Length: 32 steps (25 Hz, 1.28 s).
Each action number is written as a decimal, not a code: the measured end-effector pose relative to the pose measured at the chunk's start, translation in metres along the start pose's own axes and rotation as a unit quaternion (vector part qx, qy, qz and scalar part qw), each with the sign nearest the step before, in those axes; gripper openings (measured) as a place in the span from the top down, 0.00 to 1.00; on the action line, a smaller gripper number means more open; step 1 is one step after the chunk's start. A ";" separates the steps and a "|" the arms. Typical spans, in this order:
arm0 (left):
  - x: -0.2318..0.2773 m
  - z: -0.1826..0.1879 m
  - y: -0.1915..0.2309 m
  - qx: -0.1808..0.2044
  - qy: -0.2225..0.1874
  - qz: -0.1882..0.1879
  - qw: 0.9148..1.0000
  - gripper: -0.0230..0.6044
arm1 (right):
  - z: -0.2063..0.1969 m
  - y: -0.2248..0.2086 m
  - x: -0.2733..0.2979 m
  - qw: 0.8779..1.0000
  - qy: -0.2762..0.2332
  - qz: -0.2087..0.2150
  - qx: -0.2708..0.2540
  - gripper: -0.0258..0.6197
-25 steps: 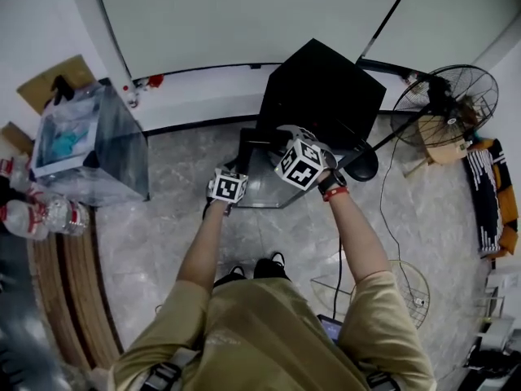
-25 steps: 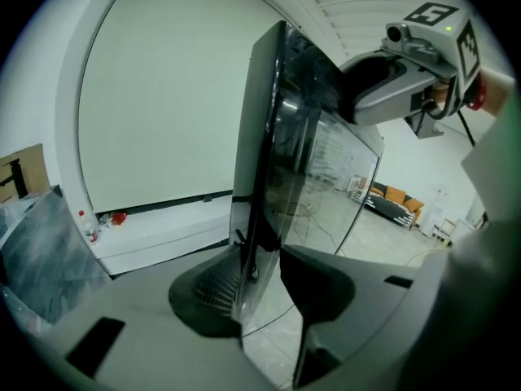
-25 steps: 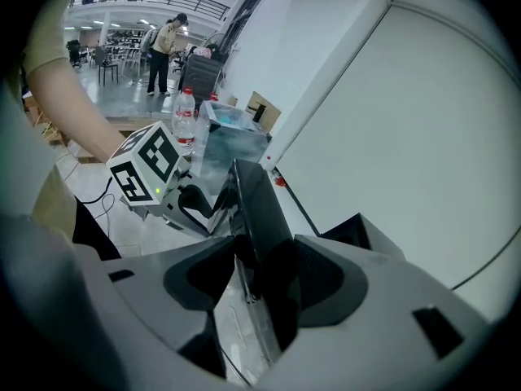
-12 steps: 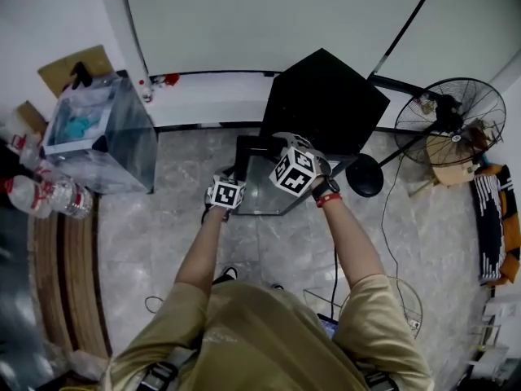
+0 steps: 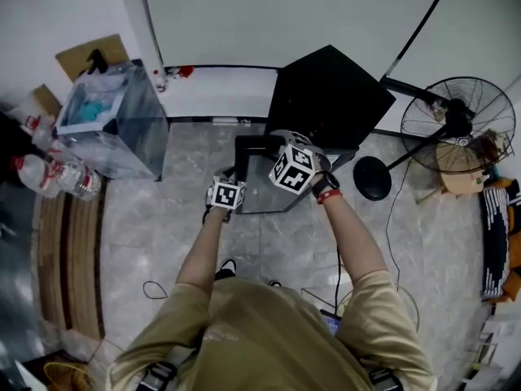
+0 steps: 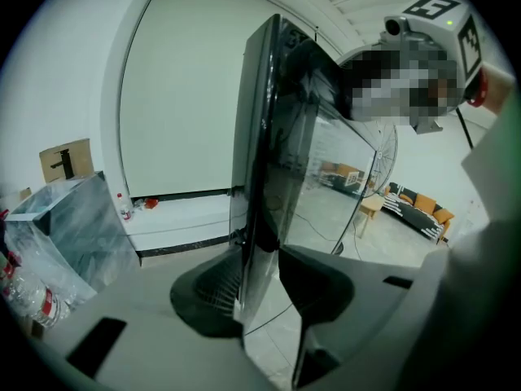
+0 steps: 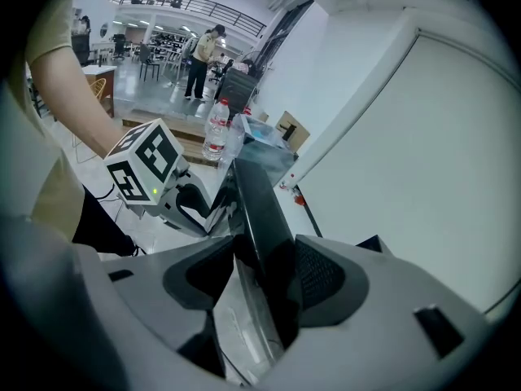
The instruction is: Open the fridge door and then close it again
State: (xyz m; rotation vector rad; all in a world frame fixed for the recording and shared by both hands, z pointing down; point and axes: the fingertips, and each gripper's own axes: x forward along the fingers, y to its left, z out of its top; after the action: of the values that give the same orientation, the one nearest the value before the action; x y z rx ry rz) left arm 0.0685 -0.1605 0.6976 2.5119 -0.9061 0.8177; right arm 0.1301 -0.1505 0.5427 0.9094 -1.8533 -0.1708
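While ajar, fridge door (image 5: 262, 187) in both tongs (image 6: 262, 296) (image 7: 264, 287).

Your fridge (image 5: 330, 96) is plain black, and the fridge door (image 5: 256, 182) is dark-framed glass with a grey tint. The left gripper (image 6: 262, 287) and right gripper (image 7: 259, 279) both have pale grey bodies and black ribbed pads, and each carries a cube of black-and-white square markers. Your shirt (image 5: 269, 332) is khaki and your wristband (image 5: 328, 195) is red. The floor (image 5: 155, 226) is grey veined marble and the wall (image 5: 269, 19) is white. The fan (image 5: 456, 120) is black, the cardboard box (image 5: 85, 54) is brown, and the bottles (image 5: 53, 173) wear red labels.
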 end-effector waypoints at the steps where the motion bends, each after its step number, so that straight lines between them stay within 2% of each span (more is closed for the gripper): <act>1: -0.002 -0.003 0.000 0.000 0.002 0.006 1.000 0.73 | 0.000 0.002 -0.001 1.000 -0.002 0.002 -0.003 0.59; 22: -0.048 -0.043 -0.050 -0.059 -0.028 0.081 0.995 0.73 | -0.009 0.056 -0.039 0.996 -0.037 0.027 -0.072 0.58; 32: -0.067 -0.064 -0.080 -0.085 -0.034 0.103 0.990 0.73 | -0.017 0.082 -0.058 0.993 -0.049 0.035 -0.103 0.56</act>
State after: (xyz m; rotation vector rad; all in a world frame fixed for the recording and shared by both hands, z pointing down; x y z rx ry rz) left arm 0.0545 -0.0390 0.6952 2.3387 -1.2205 0.6873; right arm 0.1138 -0.0508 0.5489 0.7037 -1.9137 -0.3624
